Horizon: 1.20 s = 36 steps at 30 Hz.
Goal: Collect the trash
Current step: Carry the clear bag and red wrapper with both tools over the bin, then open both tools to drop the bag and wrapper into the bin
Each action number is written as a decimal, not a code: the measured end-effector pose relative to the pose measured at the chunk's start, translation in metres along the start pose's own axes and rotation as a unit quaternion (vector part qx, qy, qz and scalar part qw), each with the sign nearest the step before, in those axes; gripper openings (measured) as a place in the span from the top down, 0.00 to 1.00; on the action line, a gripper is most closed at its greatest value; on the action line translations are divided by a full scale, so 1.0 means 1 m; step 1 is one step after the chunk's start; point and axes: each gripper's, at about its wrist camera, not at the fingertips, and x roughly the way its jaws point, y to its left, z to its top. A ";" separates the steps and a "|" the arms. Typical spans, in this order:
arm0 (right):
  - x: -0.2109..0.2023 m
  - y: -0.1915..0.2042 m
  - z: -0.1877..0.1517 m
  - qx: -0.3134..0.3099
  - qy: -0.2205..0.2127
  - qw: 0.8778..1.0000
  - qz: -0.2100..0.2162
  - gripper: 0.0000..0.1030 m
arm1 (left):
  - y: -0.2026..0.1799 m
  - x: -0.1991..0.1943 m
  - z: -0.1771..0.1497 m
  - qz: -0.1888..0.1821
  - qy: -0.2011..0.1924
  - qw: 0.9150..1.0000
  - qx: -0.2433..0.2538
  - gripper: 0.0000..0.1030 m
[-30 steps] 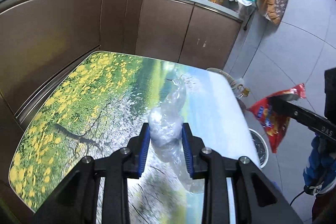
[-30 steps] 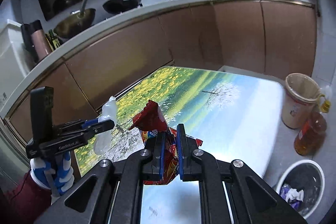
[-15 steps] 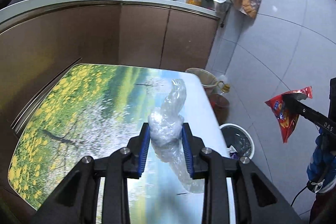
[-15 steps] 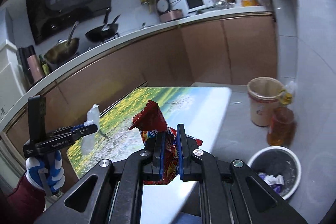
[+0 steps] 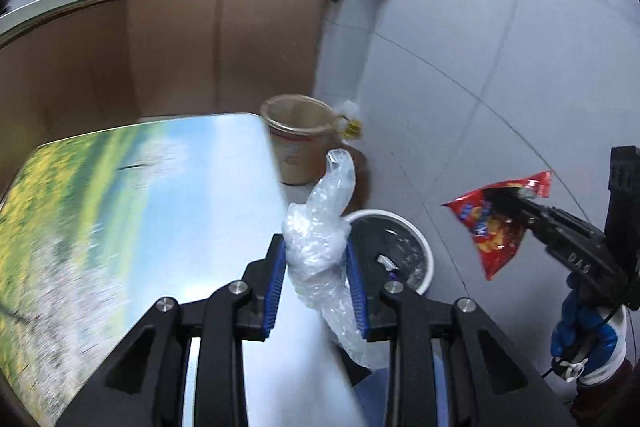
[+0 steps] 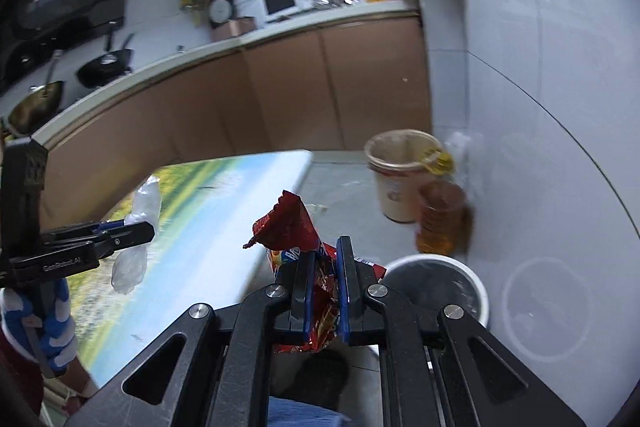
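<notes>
My left gripper [image 5: 316, 267] is shut on a crushed clear plastic bottle [image 5: 320, 227], held over the right edge of the table [image 5: 160, 195]. My right gripper [image 6: 323, 291] is shut on a red snack wrapper [image 6: 292, 227], held in the air. A white-rimmed trash bin with a black liner [image 5: 404, 251] stands on the floor just past the table's right end; in the right wrist view the bin [image 6: 440, 283] lies just beyond the wrapper. The left gripper with the bottle [image 6: 136, 223] shows at the left of the right wrist view, and the right gripper with the wrapper [image 5: 496, 223] at the right of the left wrist view.
A beige bucket [image 6: 400, 179] and an amber oil jug [image 6: 440, 219] stand on the floor by the tiled wall, behind the bin. Brown kitchen cabinets [image 6: 280, 99] run behind the table. The table top carries a flowered landscape print.
Both grippers have swung right, away from the table's middle toward the trash bin, each still holding its item. The bin now sits much closer to both.
</notes>
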 end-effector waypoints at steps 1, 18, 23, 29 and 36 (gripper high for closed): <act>0.003 -0.008 -0.002 0.002 0.002 1.000 -0.006 0.90 | -0.009 0.015 0.004 -0.006 0.010 1.000 0.007 0.73; 0.123 -0.119 -0.035 0.079 0.084 0.989 -0.091 0.87 | -0.090 0.216 0.028 -0.043 0.132 0.990 0.031 0.72; 0.154 -0.135 -0.042 0.085 0.101 0.986 -0.106 0.86 | -0.088 0.253 0.026 -0.045 0.152 0.987 0.009 0.71; 0.170 -0.142 -0.050 0.082 0.115 0.982 -0.124 0.77 | -0.085 0.271 0.024 -0.060 0.159 0.985 -0.015 0.65; 0.158 -0.137 -0.052 0.084 0.107 0.982 -0.128 0.70 | -0.083 0.254 0.027 -0.064 0.149 0.986 -0.023 0.64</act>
